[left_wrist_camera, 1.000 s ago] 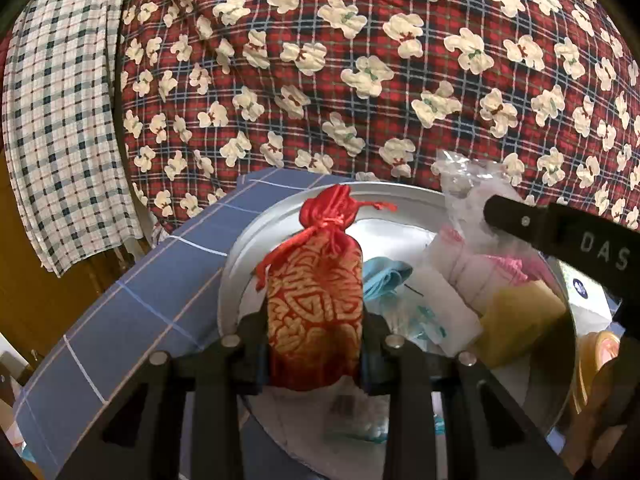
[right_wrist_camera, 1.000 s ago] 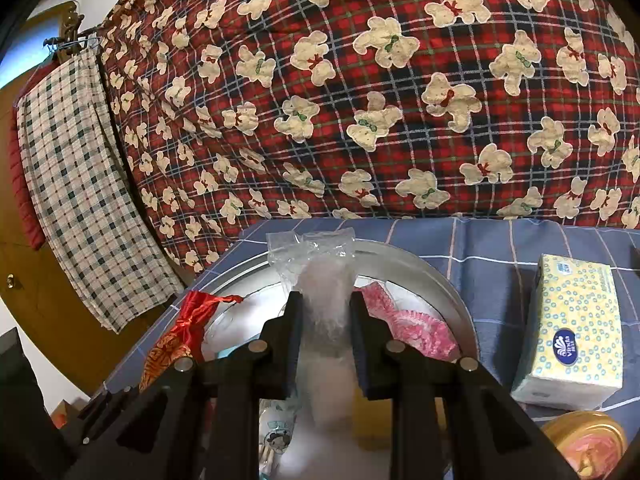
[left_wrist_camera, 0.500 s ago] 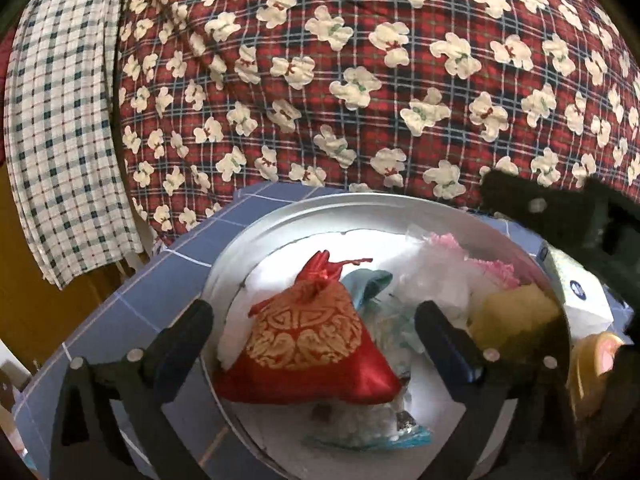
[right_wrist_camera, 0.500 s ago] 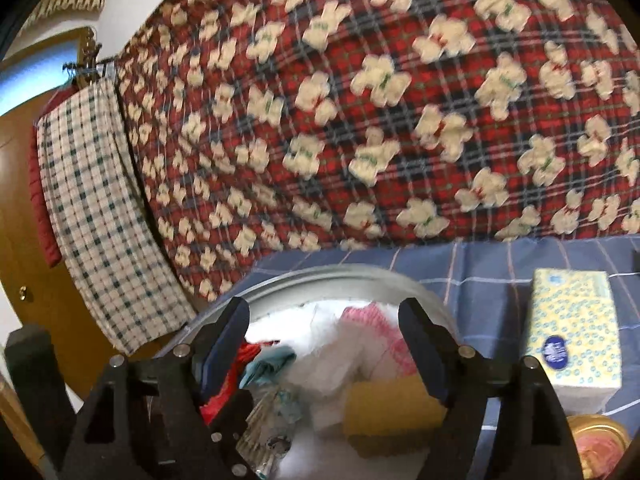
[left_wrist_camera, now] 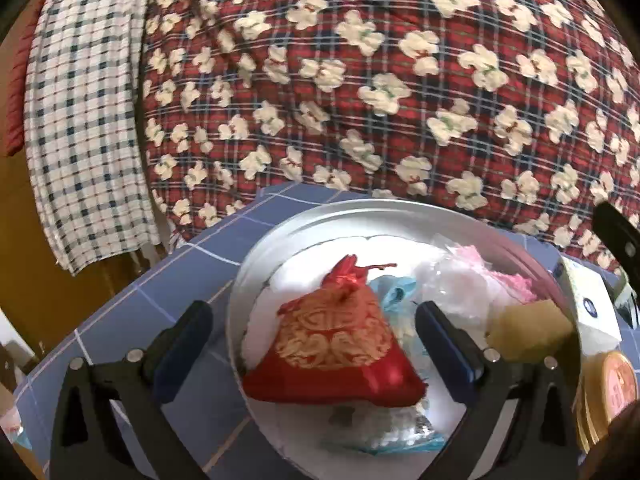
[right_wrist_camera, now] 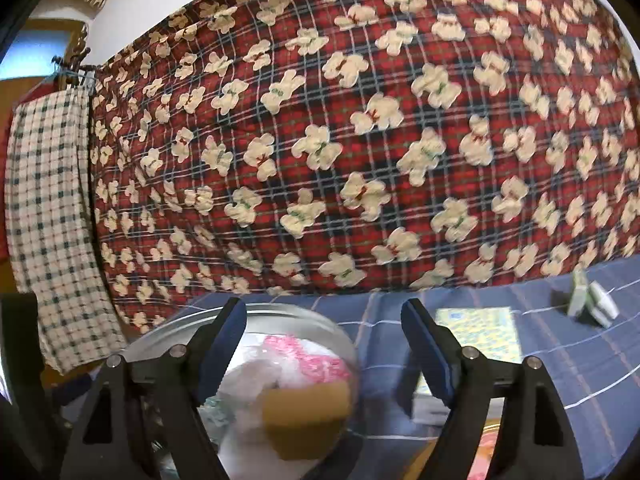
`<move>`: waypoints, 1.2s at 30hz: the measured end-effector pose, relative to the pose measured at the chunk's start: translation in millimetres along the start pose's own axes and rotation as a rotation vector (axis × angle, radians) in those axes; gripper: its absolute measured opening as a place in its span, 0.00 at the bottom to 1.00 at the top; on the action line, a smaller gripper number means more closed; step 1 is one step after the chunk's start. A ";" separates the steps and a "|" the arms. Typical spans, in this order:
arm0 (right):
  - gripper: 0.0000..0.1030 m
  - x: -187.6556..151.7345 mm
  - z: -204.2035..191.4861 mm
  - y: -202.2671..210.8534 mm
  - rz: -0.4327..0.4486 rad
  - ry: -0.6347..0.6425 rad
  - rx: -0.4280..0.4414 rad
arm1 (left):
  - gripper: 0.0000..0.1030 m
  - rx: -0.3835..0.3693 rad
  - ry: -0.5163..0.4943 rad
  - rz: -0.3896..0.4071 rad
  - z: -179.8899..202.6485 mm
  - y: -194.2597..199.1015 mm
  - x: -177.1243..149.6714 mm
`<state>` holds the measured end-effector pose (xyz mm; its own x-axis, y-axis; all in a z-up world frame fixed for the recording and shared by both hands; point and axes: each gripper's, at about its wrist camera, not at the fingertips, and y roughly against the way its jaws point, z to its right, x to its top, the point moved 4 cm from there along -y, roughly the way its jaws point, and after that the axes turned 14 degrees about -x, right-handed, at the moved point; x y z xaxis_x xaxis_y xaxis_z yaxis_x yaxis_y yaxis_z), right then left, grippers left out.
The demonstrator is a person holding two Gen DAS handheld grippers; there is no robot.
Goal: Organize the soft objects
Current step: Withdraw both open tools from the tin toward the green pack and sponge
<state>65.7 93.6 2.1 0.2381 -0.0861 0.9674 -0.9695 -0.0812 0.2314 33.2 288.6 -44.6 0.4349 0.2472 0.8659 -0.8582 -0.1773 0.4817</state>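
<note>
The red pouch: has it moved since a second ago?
Yes. The red pouch, then upright between the left jaws, now lies slumped, free, in the metal basin.

My two fisheye views bend everything round, with black corners. The light is warm and soft. My left view is sharp; the shiny round silver metal tray (left_wrist_camera: 256,280) glows white inside. My right view is smeared, and the soft yellow sponge block (right_wrist_camera: 306,410) looks fuzzy.
</note>
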 end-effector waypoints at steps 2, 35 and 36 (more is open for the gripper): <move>0.80 -0.7 1.9 3.5 0.019 0.014 -0.012 | 1.00 0.009 0.005 0.008 -1.2 1.2 0.0; 0.80 -14.1 71.8 44.3 0.048 0.092 -0.033 | 1.00 -0.031 -0.074 0.047 46.4 33.9 -19.0; 0.80 -13.9 75.7 44.7 0.049 0.093 -0.038 | 1.00 -0.035 -0.076 0.043 49.3 34.0 -20.1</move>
<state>23.4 16.1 -8.8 0.1852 0.0031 0.9827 -0.9818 -0.0415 0.1852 8.7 230.6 -39.0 0.4157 0.1668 0.8941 -0.8851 -0.1520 0.4399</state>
